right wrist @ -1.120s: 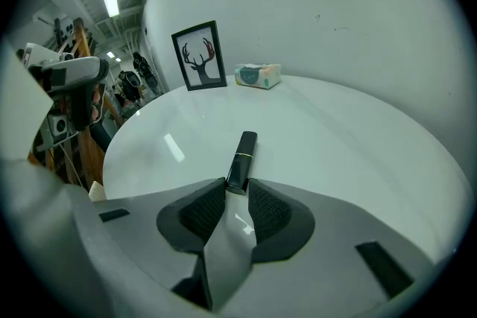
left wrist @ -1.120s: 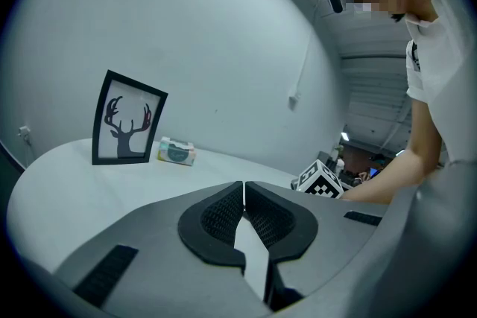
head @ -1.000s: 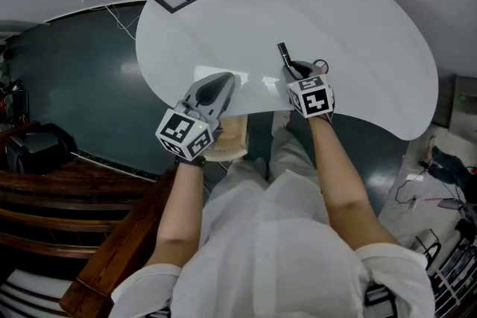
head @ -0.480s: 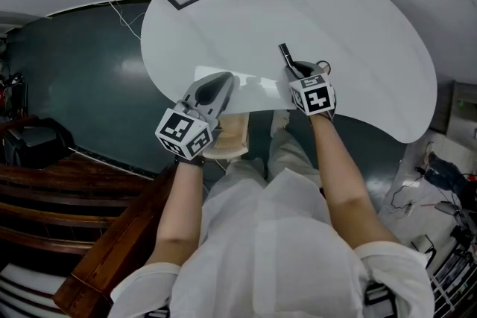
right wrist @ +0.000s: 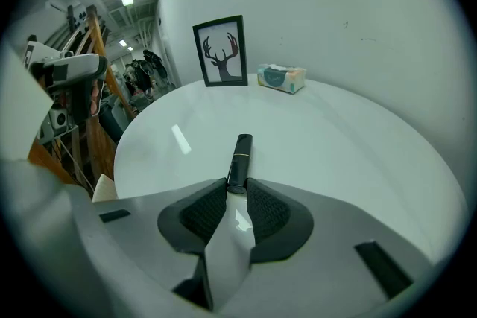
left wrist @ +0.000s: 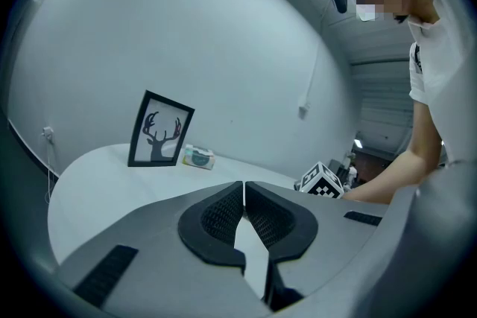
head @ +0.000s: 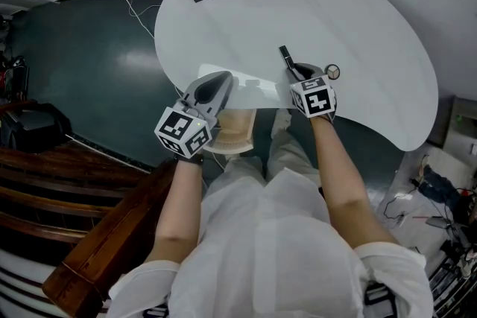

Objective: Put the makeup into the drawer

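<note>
1 black makeup tube (right wrist: 240, 159), end pinched in right gripper (right wrist: 237, 188), white table (right wrist: 335, 145) beneath, left gripper (left wrist: 244, 194) jaws closed, empty.

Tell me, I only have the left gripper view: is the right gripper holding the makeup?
Observer: Yes. The right gripper view shows the right gripper shut on one end of a black makeup tube.
Operator: Is the drawer open?
Observer: The head view shows a pale drawer sticking out from under the near edge of the table.
</note>
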The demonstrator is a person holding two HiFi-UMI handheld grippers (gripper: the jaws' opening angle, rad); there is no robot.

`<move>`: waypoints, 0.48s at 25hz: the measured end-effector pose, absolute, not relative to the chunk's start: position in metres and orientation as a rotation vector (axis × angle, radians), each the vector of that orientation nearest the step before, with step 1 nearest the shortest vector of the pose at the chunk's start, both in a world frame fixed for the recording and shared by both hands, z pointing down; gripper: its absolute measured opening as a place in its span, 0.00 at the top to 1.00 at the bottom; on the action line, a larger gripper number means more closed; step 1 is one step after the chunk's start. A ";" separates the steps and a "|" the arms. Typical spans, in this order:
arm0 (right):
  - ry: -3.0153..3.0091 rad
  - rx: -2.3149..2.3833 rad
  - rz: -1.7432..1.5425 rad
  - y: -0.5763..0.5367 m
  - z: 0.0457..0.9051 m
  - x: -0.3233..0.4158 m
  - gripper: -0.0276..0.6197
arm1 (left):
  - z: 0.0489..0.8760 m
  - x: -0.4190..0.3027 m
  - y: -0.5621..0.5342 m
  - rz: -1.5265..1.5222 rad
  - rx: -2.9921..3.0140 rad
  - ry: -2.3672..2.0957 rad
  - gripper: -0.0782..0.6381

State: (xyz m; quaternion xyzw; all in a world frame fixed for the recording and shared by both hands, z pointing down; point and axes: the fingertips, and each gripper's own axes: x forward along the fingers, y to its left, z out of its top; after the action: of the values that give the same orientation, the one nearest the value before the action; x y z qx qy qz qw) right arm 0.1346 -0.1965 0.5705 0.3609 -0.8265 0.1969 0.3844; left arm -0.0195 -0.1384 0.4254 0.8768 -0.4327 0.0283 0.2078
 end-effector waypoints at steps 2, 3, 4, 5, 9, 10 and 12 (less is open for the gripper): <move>-2.113 0.903 0.494 -0.194 0.569 0.127 0.83 | 0.424 -0.027 -0.135 0.071 2.434 -1.221 0.86; -2.118 0.894 0.488 -0.192 0.568 0.123 0.83 | 0.424 -0.030 -0.132 0.068 2.431 -1.228 0.86; -2.124 0.886 0.480 -0.191 0.567 0.118 0.83 | 0.423 -0.033 -0.130 0.065 2.428 -1.235 0.86; -2.130 0.877 0.469 -0.189 0.566 0.114 0.83 | 0.423 -0.037 -0.128 0.063 2.425 -1.242 0.86; -2.149 0.838 0.433 -0.181 0.561 0.095 0.83 | 0.421 -0.052 -0.118 0.056 2.413 -1.270 0.86; -2.153 0.829 0.428 -0.178 0.560 0.090 0.83 | 0.421 -0.056 -0.115 0.054 2.410 -1.278 0.86; -2.162 0.814 0.420 -0.174 0.559 0.081 0.83 | 0.420 -0.063 -0.110 0.050 2.404 -1.294 0.86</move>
State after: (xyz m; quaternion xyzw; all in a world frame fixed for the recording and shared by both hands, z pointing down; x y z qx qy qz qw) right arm 0.0811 -0.1737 0.5587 0.3197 -0.8493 0.1649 0.3864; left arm -0.0634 -0.1105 0.4199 0.8619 -0.4640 0.0180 0.2039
